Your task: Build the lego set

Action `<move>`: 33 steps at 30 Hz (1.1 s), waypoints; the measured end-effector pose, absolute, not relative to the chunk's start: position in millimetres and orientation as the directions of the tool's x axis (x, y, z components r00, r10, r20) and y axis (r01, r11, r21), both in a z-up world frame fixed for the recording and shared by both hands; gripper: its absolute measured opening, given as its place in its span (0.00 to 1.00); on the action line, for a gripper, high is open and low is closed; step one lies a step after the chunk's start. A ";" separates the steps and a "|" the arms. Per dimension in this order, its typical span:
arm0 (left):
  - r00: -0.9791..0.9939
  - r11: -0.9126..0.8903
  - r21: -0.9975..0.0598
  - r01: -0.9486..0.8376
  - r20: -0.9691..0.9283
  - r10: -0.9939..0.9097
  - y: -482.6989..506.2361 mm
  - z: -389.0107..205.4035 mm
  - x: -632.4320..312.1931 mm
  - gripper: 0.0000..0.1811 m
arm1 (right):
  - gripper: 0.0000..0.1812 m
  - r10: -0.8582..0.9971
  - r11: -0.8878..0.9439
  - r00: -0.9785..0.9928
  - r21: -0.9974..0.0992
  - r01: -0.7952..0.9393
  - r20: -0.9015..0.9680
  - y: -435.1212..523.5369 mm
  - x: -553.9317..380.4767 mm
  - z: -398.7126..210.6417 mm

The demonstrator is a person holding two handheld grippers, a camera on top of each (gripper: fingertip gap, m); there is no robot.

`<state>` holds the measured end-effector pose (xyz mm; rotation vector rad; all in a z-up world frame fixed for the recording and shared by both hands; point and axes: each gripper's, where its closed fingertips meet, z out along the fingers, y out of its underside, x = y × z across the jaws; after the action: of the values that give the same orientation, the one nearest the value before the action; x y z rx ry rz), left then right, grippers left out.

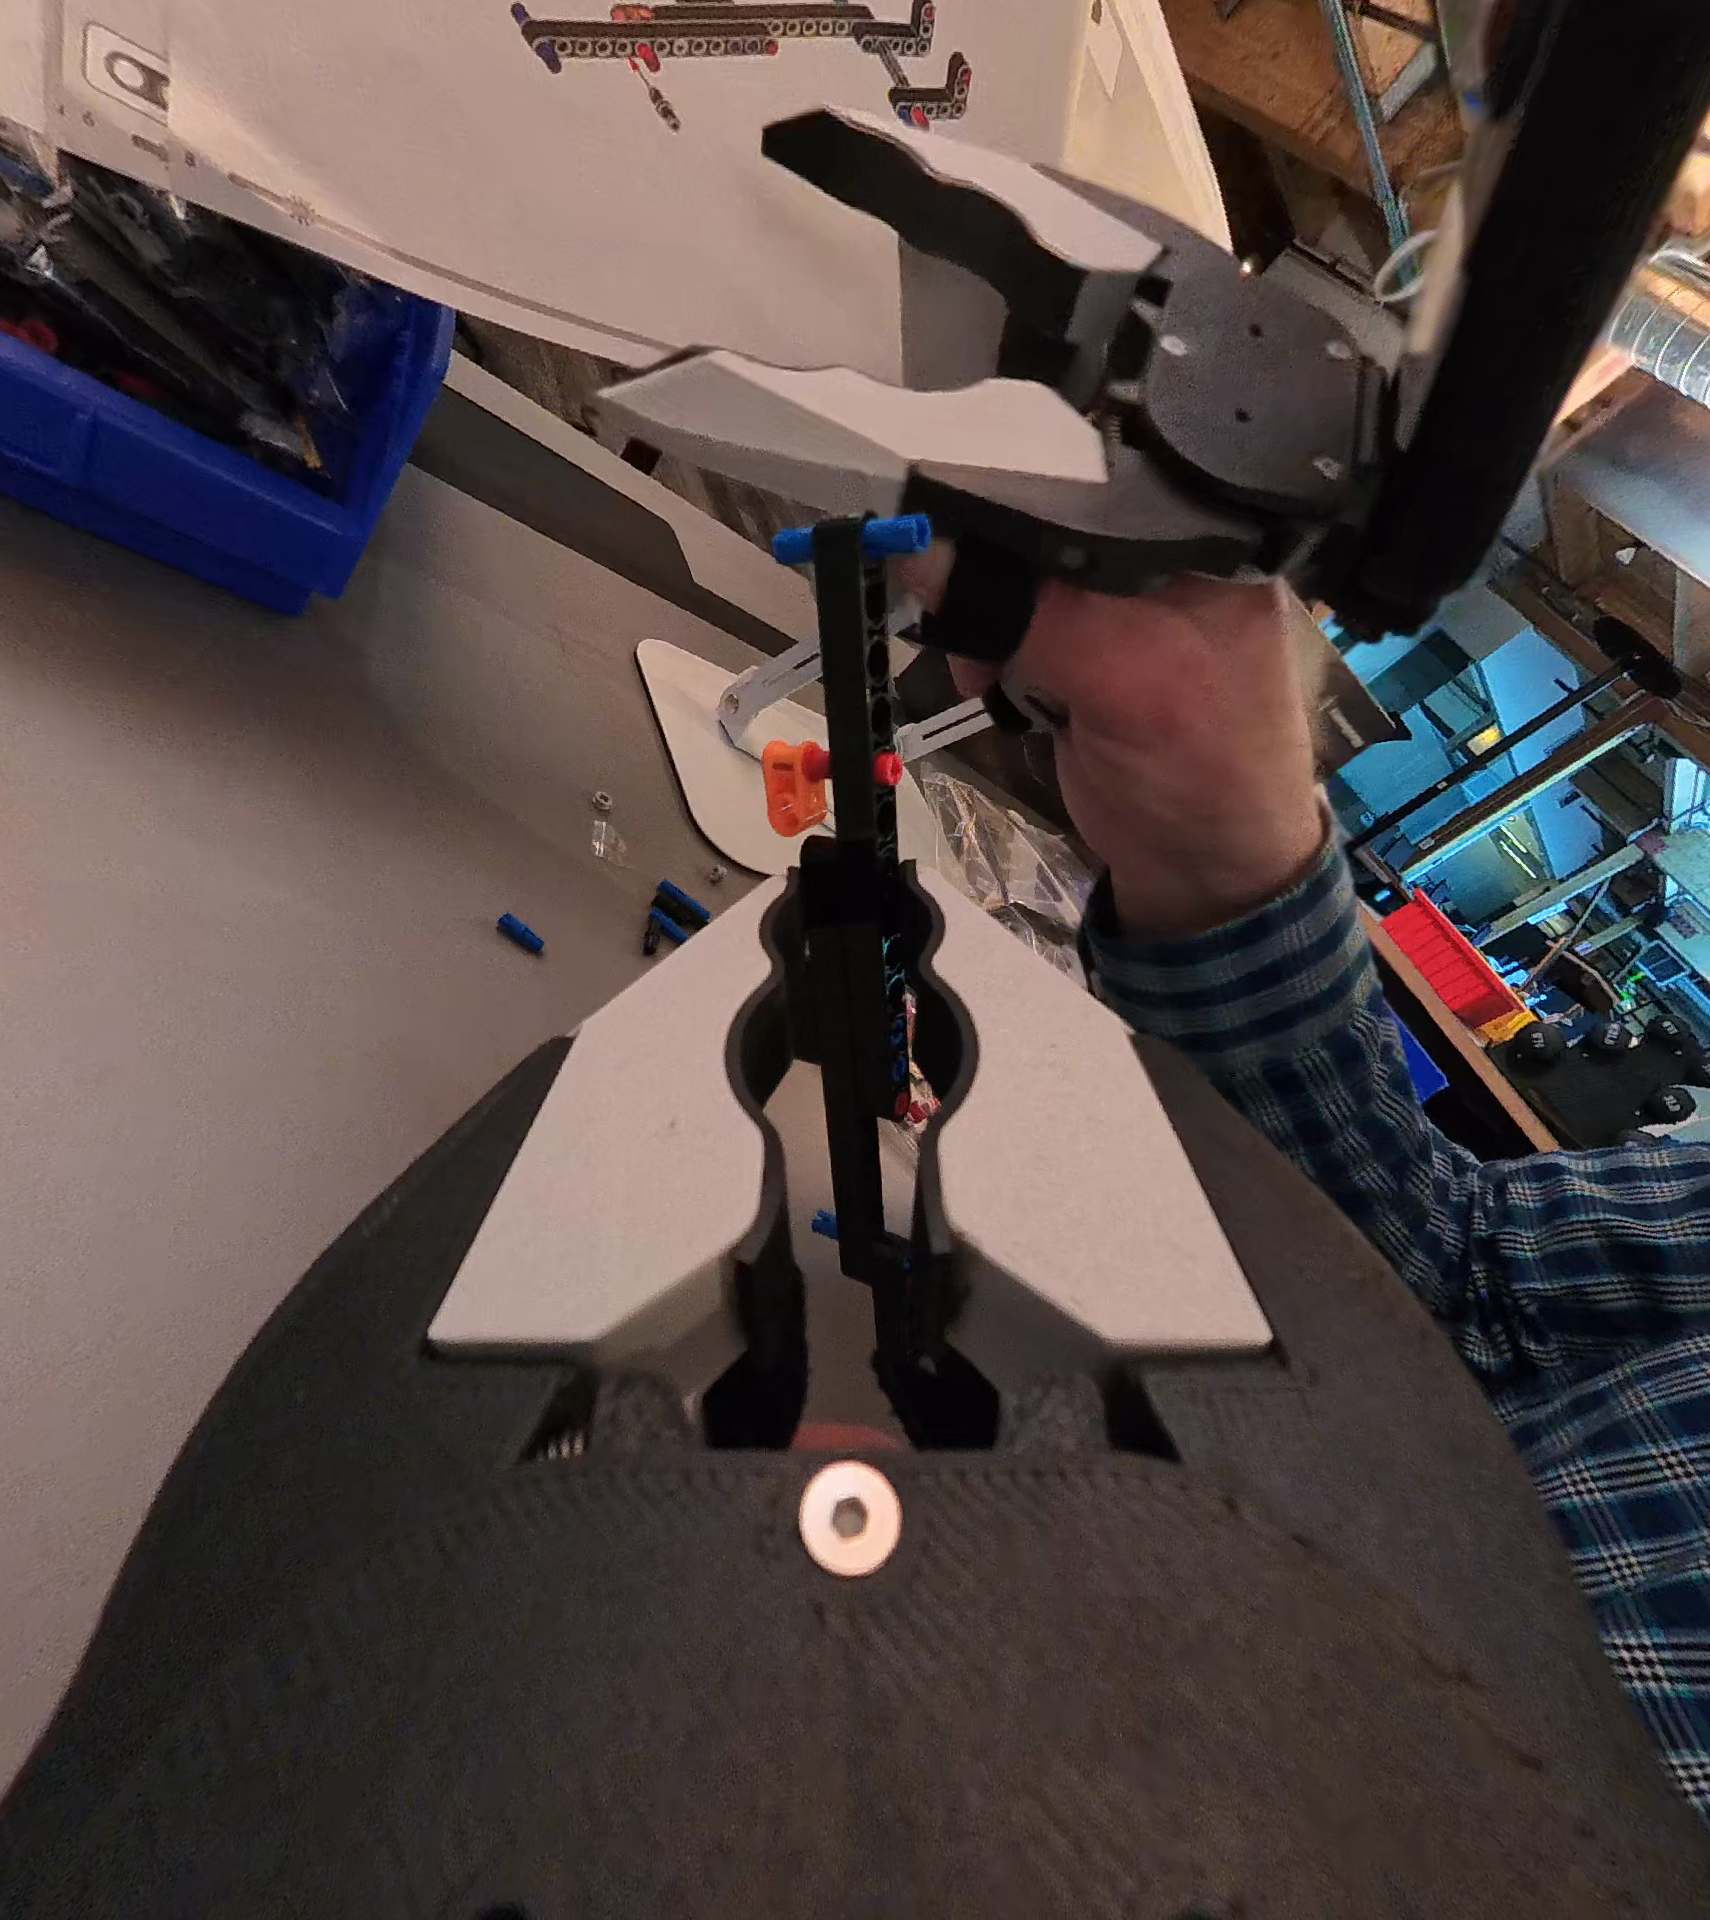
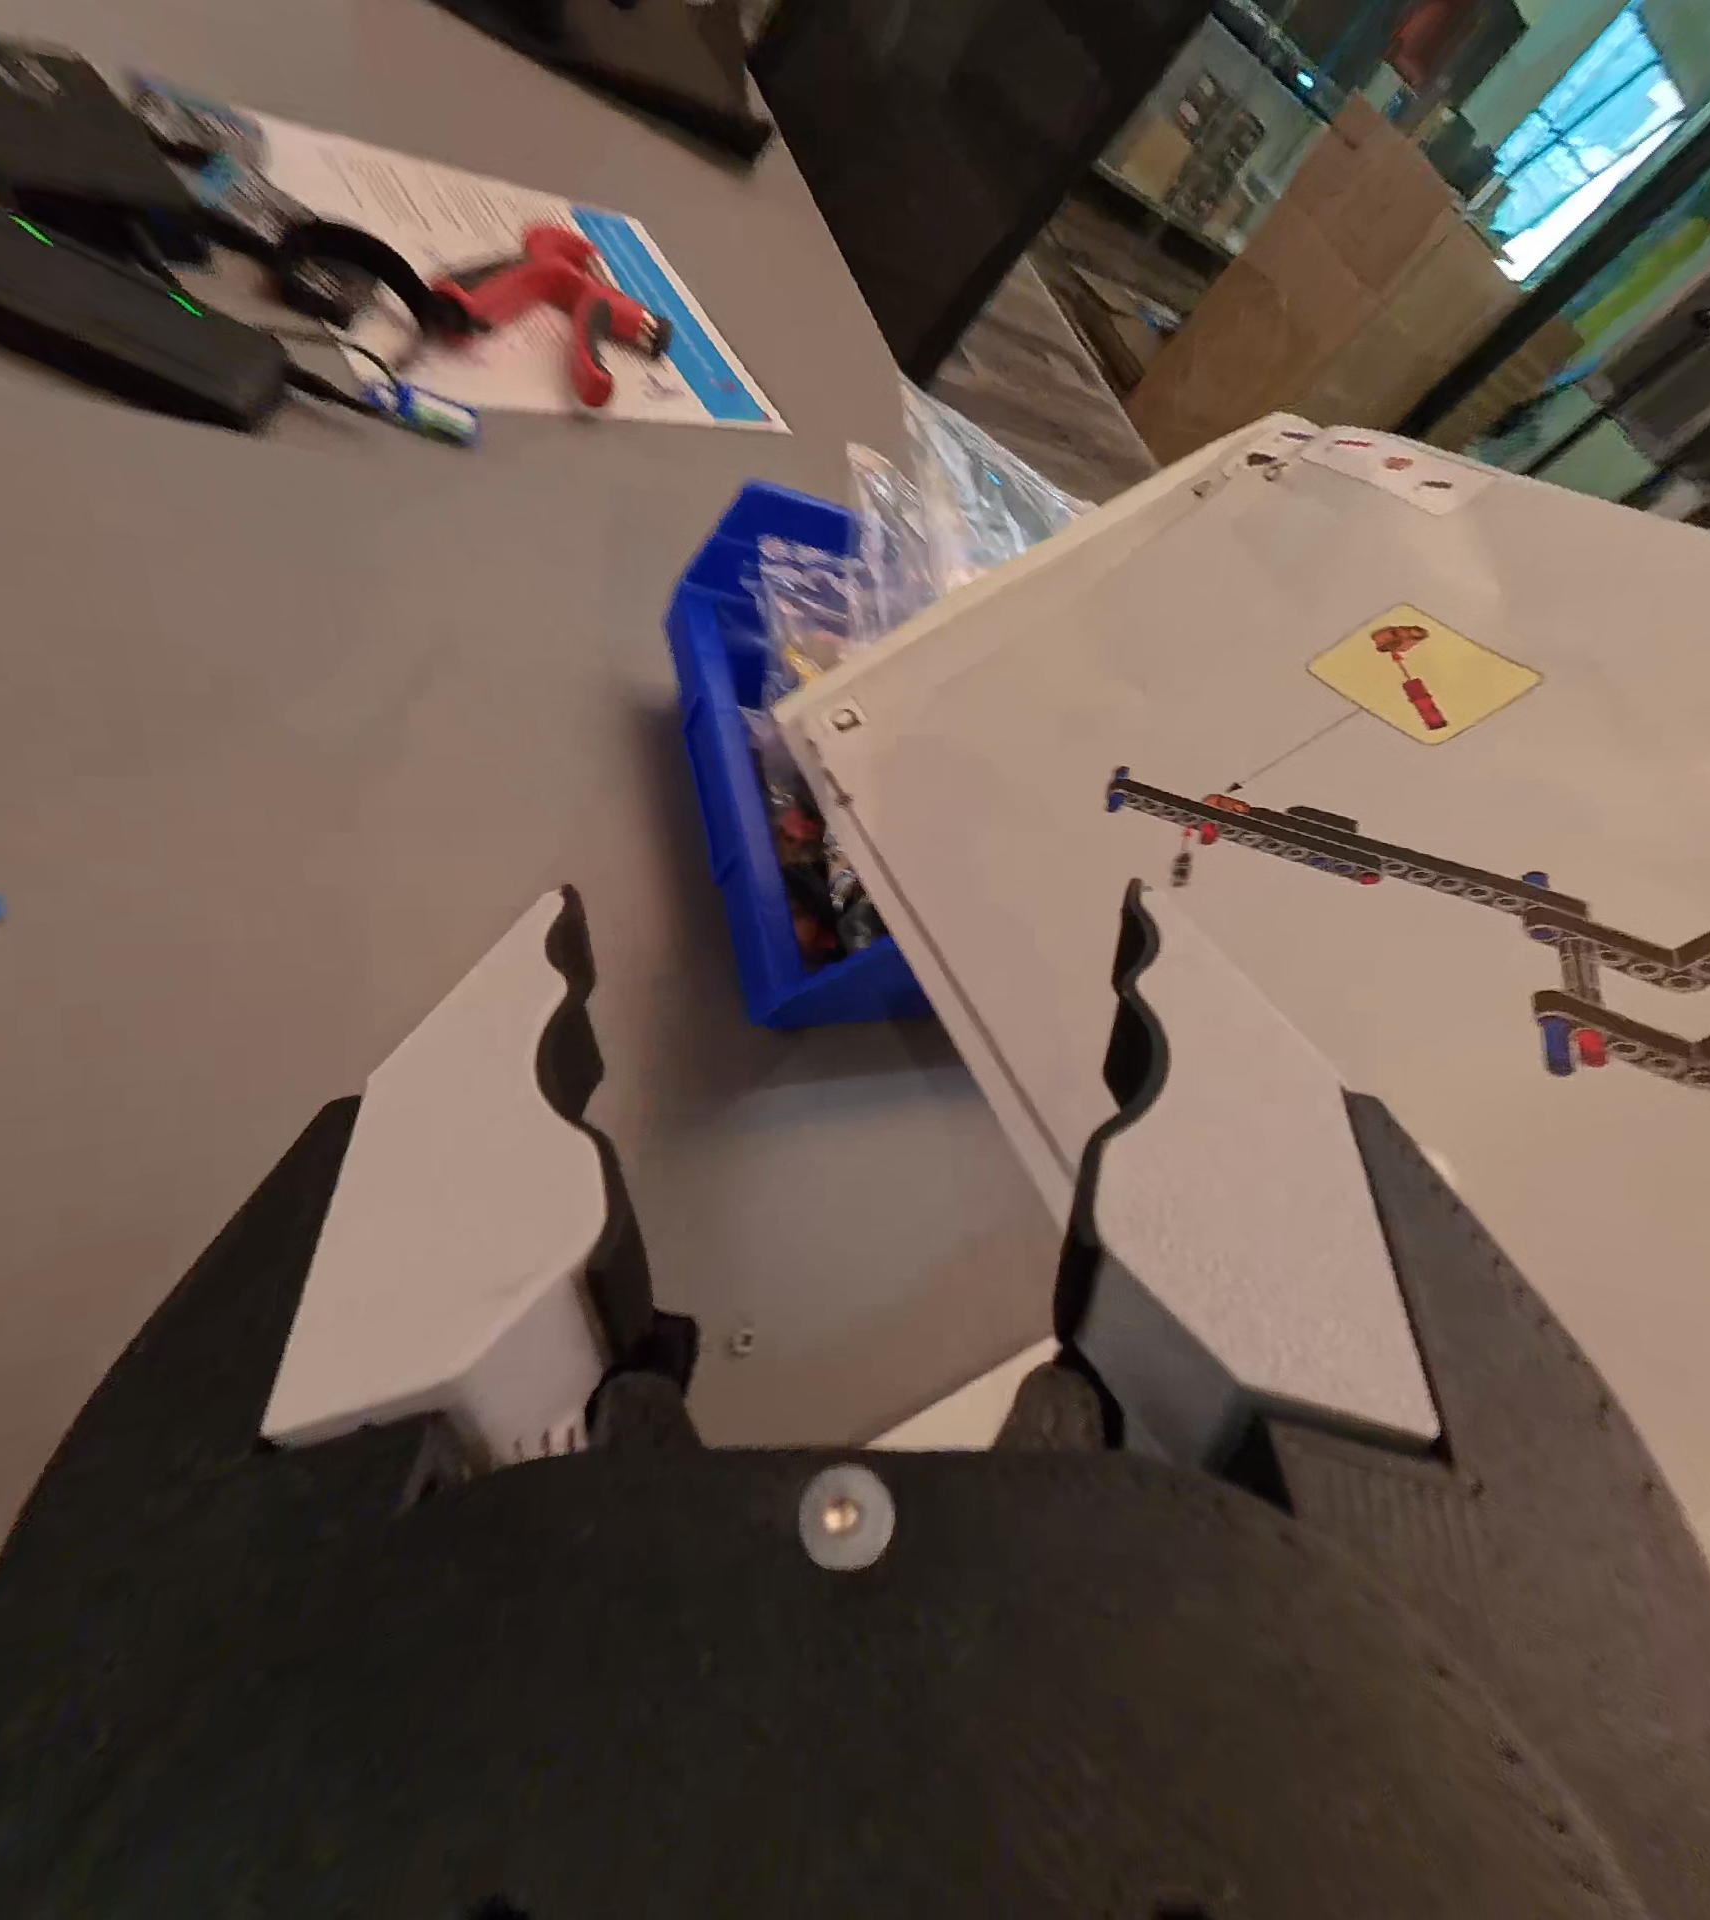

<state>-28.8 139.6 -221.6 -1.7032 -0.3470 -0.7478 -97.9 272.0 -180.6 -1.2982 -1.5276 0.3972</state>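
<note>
While the left gripper (image 1: 849,1039) pinches a black beam (image 1: 856,831) already carrying blue pins (image 1: 846,540) and an orange connector (image 1: 795,787), the right gripper (image 2: 851,1039) hangs spread and empty, so the bent arms in the manual (image 2: 1453,935) look unbuilt.

On the grey table (image 2: 207,675), at about ten o'clock in the right wrist view, lies a red hand tool (image 2: 560,301) on a white and blue paper sheet (image 2: 539,260). Near nine o'clock from it are black boxes with green lights (image 2: 82,301). Brown cardboard boxes (image 2: 1329,301) stand at two o'clock.
</note>
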 end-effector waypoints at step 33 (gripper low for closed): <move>0.479 -0.255 -0.633 0.731 0.742 -0.469 128.4 -178.9 -1.6 0.08 | 0.11 0.753 -0.219 -0.529 -0.907 0.359 -0.391 132.4 -33.7 -179.8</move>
<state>-1.6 128.4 -178.9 -1.4255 -0.2463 -1.1570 -33.7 132.4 -179.8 -1.3155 -1.7319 1.8078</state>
